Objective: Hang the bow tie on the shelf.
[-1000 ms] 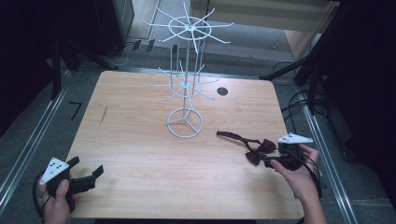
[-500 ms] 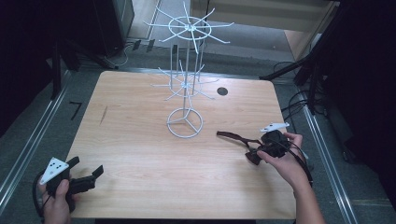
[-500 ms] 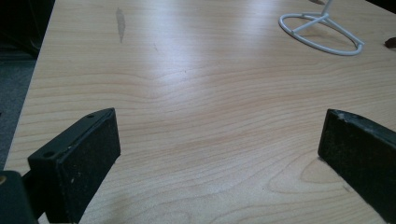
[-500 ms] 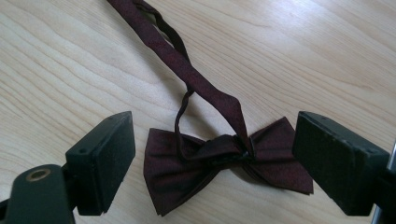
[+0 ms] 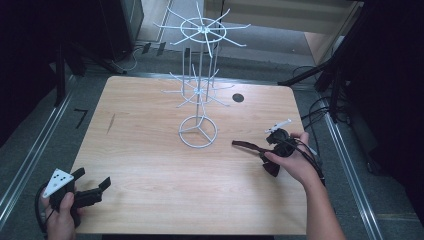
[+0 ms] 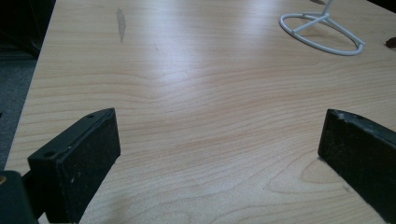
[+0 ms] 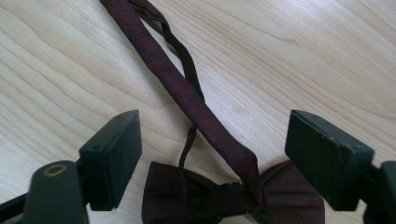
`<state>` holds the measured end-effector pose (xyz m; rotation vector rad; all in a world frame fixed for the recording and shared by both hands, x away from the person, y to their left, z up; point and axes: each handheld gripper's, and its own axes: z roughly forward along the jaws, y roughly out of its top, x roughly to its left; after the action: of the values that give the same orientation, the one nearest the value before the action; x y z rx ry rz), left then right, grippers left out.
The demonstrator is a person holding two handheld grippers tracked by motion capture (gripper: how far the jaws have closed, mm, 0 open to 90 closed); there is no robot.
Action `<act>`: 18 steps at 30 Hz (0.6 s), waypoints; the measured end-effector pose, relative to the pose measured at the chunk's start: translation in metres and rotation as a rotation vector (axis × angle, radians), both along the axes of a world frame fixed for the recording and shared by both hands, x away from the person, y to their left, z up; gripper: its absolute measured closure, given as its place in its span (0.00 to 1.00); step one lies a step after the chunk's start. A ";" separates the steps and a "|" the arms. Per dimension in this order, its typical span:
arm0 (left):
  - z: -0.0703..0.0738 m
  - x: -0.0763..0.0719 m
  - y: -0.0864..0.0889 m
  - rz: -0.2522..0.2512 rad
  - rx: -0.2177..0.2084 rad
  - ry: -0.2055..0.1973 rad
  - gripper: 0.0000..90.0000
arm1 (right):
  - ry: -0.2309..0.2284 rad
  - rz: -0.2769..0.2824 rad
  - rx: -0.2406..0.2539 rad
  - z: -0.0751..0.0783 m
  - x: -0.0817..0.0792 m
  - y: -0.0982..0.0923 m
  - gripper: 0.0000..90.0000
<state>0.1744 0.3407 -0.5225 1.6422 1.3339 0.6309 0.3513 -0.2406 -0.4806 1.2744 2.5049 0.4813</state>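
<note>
A dark maroon bow tie [image 5: 270,167] lies on the wooden table [image 5: 150,165] at the right, its strap [image 5: 246,145] trailing left toward the stand. My right gripper [image 5: 278,150] hangs over it, pointing down. In the right gripper view the bow [image 7: 196,196] and strap [image 7: 163,60] lie between the jaws of my right gripper [image 7: 212,149]. The jaws have just been closing a little, but the pads stand clear of the cloth. My left gripper [image 5: 92,178] rests open at the front left corner, with bare wood between its jaws [image 6: 219,154].
A tall white wire display stand [image 5: 199,95] with hooked arms stands mid-table on a ring base [image 6: 322,32]. A black round hole [image 5: 238,97] sits behind it. Metal rails and cables run along both sides of the table.
My right hand has moved left and away from the table's right edge to sit over the bow tie, and its jaws have narrowed slightly. The left hand has not moved.
</note>
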 end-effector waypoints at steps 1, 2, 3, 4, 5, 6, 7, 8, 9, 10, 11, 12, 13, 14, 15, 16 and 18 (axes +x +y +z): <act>0.000 0.000 0.000 0.000 -0.001 0.000 0.00 | 0.008 0.001 -0.001 -0.001 0.002 0.001 0.26; 0.000 0.000 0.000 0.000 0.000 0.000 0.00 | 0.016 0.000 -0.004 -0.001 0.004 0.002 0.27; 0.000 0.000 0.000 0.000 -0.001 0.000 0.00 | 0.021 -0.003 -0.010 -0.002 0.006 0.003 0.28; 0.000 0.000 0.000 0.000 -0.001 0.000 0.00 | 0.021 -0.003 -0.010 -0.002 0.006 0.003 0.28; 0.000 0.000 0.000 0.000 -0.003 0.000 0.00 | 0.032 -0.011 -0.009 -0.004 0.010 0.004 0.33; 0.000 0.000 0.000 0.000 -0.003 0.000 0.00 | 0.032 -0.011 -0.009 -0.004 0.010 0.004 0.33; 0.000 0.000 0.000 0.000 -0.002 -0.001 0.00 | 0.043 -0.017 -0.025 -0.006 0.014 0.006 0.38; 0.000 0.000 0.000 0.001 -0.002 -0.001 0.00 | 0.048 -0.020 -0.034 -0.007 0.015 0.006 0.39; 0.000 0.000 0.000 0.000 -0.002 0.000 0.00 | 0.050 -0.021 -0.042 -0.008 0.016 0.007 0.39; 0.000 0.000 0.000 0.000 -0.001 0.000 0.00 | 0.053 -0.025 -0.052 -0.009 0.017 0.008 0.40; 0.000 0.000 0.000 0.000 -0.002 0.000 0.00 | 0.056 -0.028 -0.066 -0.010 0.018 0.010 0.42; 0.000 0.000 0.000 0.000 -0.002 0.000 0.00 | 0.060 -0.024 -0.072 -0.012 0.019 0.010 0.43; 0.000 0.000 0.000 0.000 -0.003 0.000 0.00 | 0.073 -0.029 -0.080 -0.013 0.021 0.011 0.44; 0.000 0.000 0.000 0.000 -0.002 0.000 0.00 | 0.073 -0.027 -0.085 -0.013 0.021 0.012 0.45; 0.000 0.000 0.000 0.000 -0.002 0.000 0.00 | 0.079 -0.036 -0.086 -0.014 0.022 0.013 0.46; 0.000 0.000 0.000 0.000 -0.002 -0.001 0.00 | 0.082 -0.035 -0.089 -0.014 0.024 0.013 0.46; 0.000 0.000 0.000 0.000 -0.003 0.000 0.00 | 0.085 -0.047 -0.095 -0.015 0.025 0.013 0.47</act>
<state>0.1743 0.3408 -0.5225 1.6402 1.3340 0.6286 0.3768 -0.2272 -0.4958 1.3398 2.5277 0.2998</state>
